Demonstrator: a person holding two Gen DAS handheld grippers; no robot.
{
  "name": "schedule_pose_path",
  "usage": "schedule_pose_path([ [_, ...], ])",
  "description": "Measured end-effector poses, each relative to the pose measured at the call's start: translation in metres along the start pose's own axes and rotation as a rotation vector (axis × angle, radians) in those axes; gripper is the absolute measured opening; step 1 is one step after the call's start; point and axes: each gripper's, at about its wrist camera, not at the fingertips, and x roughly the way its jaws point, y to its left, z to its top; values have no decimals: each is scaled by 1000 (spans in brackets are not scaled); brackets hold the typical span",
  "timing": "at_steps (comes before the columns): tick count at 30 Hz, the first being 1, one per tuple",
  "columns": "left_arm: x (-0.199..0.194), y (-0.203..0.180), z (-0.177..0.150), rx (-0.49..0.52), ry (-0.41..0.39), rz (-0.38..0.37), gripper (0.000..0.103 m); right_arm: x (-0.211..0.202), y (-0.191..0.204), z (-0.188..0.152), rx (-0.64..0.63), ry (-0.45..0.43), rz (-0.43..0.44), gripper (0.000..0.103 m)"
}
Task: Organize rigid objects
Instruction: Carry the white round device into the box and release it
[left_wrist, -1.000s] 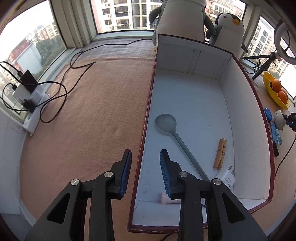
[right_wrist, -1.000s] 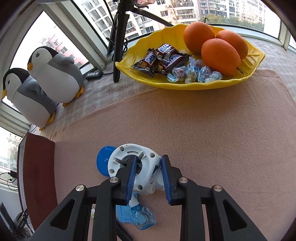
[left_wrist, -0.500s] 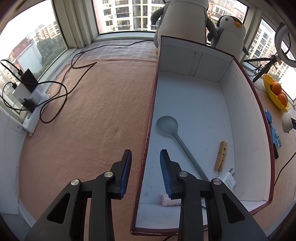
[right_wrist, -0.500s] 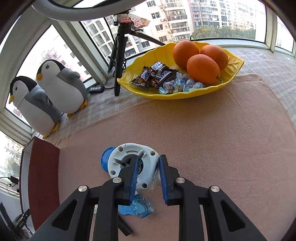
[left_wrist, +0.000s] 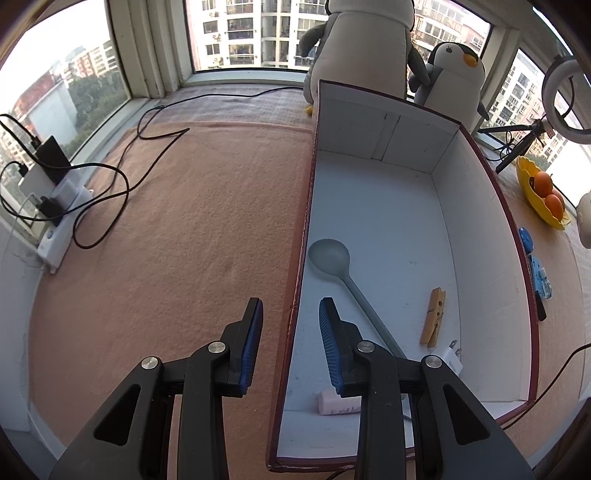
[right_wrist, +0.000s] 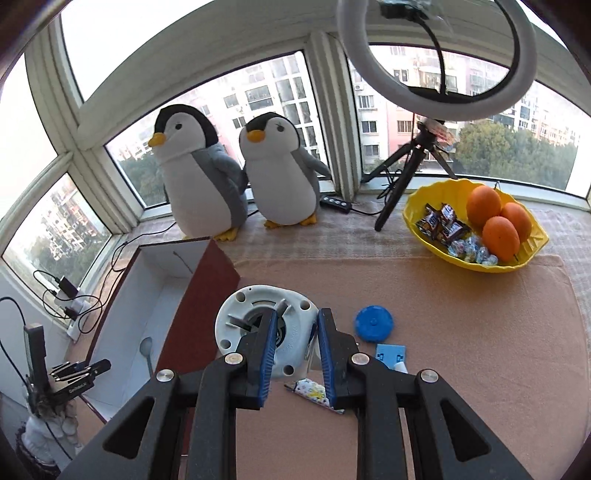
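Note:
A dark red box (left_wrist: 487, 221) with a white inside holds a grey spoon (left_wrist: 332, 258), a wooden clothespin (left_wrist: 434, 317), a white charger plug (left_wrist: 450, 360) and a small pale tube (left_wrist: 338, 402). My left gripper (left_wrist: 291, 332) straddles the box's left wall, with a gap on each side of the wall. My right gripper (right_wrist: 295, 339) is shut on a round white plastic device (right_wrist: 255, 310), held in the air beside the box (right_wrist: 207, 280). On the cloth below lie a blue disc (right_wrist: 373, 324), a blue packet (right_wrist: 389, 355) and a small patterned item (right_wrist: 310, 393).
A yellow bowl (right_wrist: 532, 243) of oranges and sweets sits at the right. Two plush penguins (right_wrist: 277, 177) stand behind the box by the window. A ring light on a tripod (right_wrist: 402, 177) rises beside them. A power strip with cables (left_wrist: 55, 206) lies at the far left.
My right gripper has lifted the white device off the cloth and swung left, so the box and penguins now show. The left gripper has stayed at the box wall.

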Motion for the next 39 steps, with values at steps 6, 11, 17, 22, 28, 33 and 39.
schedule_pose_path([
  [6, -1, 3, -1, 1, -8, -18, 19, -1, 62, -7, -119, 15, 62, 20],
  [11, -2, 1, -1, 17, -18, -28, 13, 5, 98, -14, -182, 34, 92, 20],
  [17, -2, 2, 1, 33, -28, -30, 8, 12, 133, -25, -223, 58, 121, 20],
  [22, -2, 4, 0, 39, -35, -32, 6, 23, 159, -35, -266, 86, 125, 20],
  [28, -1, 3, 0, 51, -44, -27, 5, 40, 180, -46, -304, 118, 112, 20],
  [33, -1, 2, -1, 57, -51, -24, 5, 54, 192, -56, -340, 145, 99, 20],
  [39, -1, 4, -1, 57, -55, -30, 5, 72, 201, -67, -365, 188, 85, 20],
])
